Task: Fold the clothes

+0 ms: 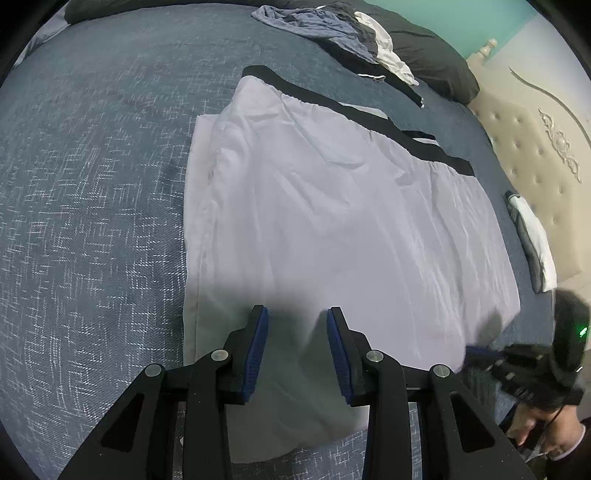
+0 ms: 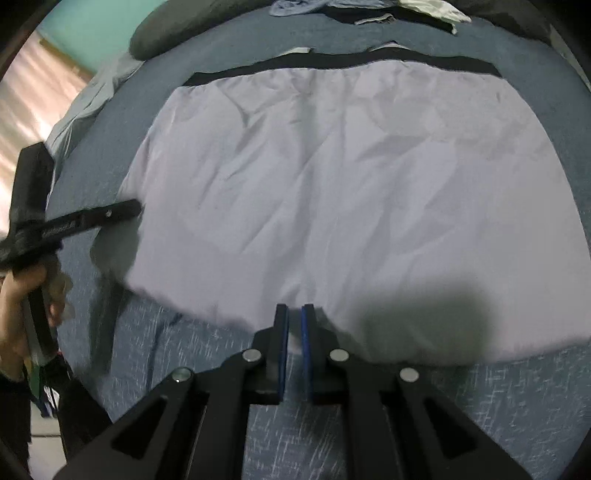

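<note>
Left tongs (image 1: 296, 315) of mine hang spread wide over the near hem of the pale lilac shorts (image 1: 332, 221), blue pads (image 1: 258, 347) apart with nothing between them. My right tongs (image 2: 294, 314) are squeezed down to a narrow slit at the hem's edge, and a sliver of pale cloth shows in that gap, though I can't tell whether it's truly pinched. Ahead of both tongs the shorts lie flat on the blue bedspread (image 1: 92, 184), black waistband (image 1: 351, 107) at the far end. Beyond that sits a heap of clothes (image 1: 332, 26) beside a dark pillow (image 1: 432, 55). Off to the left tongs' right, a folded bundle (image 1: 532, 240) rests by the padded headboard (image 1: 535, 147).
</note>
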Demonstrator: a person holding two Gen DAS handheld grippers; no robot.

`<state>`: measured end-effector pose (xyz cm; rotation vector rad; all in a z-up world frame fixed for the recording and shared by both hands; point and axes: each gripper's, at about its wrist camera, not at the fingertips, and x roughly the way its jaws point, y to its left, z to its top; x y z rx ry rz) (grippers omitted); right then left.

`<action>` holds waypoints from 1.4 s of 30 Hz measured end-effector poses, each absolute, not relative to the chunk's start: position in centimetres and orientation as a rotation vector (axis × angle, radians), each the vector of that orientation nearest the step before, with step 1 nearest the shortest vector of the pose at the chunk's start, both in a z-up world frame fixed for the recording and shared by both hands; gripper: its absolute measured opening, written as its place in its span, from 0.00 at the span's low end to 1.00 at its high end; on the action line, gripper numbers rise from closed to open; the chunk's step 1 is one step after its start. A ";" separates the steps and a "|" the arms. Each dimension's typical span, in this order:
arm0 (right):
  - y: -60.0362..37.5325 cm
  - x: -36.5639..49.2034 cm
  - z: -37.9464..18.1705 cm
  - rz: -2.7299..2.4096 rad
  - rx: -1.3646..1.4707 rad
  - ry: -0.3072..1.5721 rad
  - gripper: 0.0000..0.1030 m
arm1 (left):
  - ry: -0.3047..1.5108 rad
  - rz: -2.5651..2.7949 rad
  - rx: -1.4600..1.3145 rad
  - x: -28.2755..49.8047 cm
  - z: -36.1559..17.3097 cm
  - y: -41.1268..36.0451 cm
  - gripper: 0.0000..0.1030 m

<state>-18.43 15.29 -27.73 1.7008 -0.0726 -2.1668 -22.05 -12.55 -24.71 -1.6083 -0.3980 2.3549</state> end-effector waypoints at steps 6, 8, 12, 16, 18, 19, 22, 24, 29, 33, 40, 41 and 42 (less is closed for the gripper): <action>15.4 -17.3 -29.9 -2.076 1.802 -0.044 0.06 | -0.408 2.354 -1.603 -21.8 -24.7 -12.7 0.35; 15.8 -17.0 -29.2 -2.085 1.782 -0.080 0.06 | -0.402 2.354 -1.600 -21.7 -24.6 -12.8 0.35; 16.0 -18.2 -27.1 -2.165 1.688 -0.136 0.06 | -0.403 2.355 -1.596 -21.5 -24.6 -12.8 0.35; 16.1 -19.6 -27.9 -2.161 1.718 -0.105 0.06 | -0.415 2.357 -1.594 -21.5 -24.6 -12.7 0.35; 15.8 -20.4 -27.9 -2.173 1.720 -0.106 0.06 | -0.423 2.358 -1.588 -21.4 -24.6 -12.8 0.35; 15.7 -20.9 -27.7 -2.188 1.711 -0.108 0.06 | -0.427 2.358 -1.586 -21.4 -24.6 -12.8 0.35; 15.6 -22.7 -27.1 -2.211 1.697 -0.117 0.06 | -0.433 2.360 -1.581 -21.3 -24.5 -13.1 0.35; 15.4 -24.1 -26.9 -2.219 1.702 -0.112 0.06 | -0.435 2.361 -1.579 -21.3 -24.5 -13.3 0.35; 14.9 -27.8 -27.7 -2.233 1.730 -0.115 0.06 | -0.457 2.381 -1.556 -21.3 -23.9 -13.9 0.35; 14.7 -31.0 -28.2 -2.247 1.745 -0.120 0.06 | -0.480 2.393 -1.549 -21.5 -23.7 -14.5 0.35; 14.3 -36.9 -28.9 -2.278 1.764 -0.125 0.06 | -0.490 2.404 -1.527 -21.7 -23.3 -15.2 0.35; 14.2 -37.7 -28.8 -2.284 1.762 -0.128 0.06 | -0.492 2.404 -1.525 -21.8 -23.3 -15.2 0.35; 14.2 -38.4 -28.7 -2.291 1.760 -0.129 0.06 | -0.493 2.404 -1.522 -21.8 -23.4 -15.3 0.35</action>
